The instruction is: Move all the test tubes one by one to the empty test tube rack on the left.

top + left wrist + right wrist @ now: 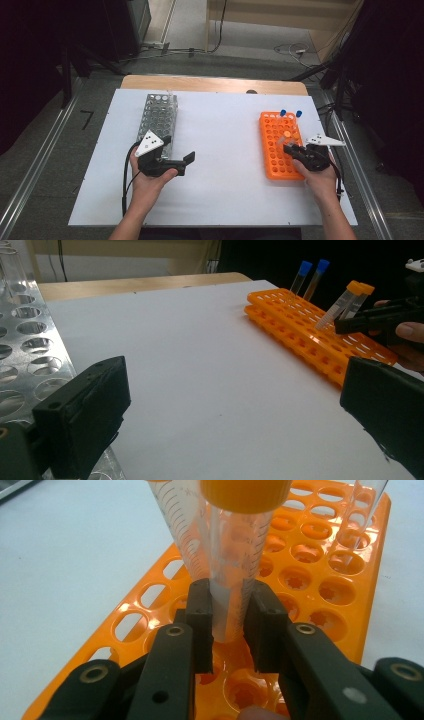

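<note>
High view: metal rack (158, 120) beside left gripper (188, 159)

White-topped table (220, 200) on wood, grey carpeted floor (240, 65), trailing cables (290, 49), perhaps dark curtains (30, 60) at the sides

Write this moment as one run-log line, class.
right gripper: shut on orange-capped tube | tube: in orange rack | left gripper: open, nothing between jaws | metal rack: untouched

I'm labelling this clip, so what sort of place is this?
Probably a lab-style recording bench: an orange plastic tube rack with capped clear tubes, a perforated metal rack, and a white-covered table with cables on the floor beyond.
</note>
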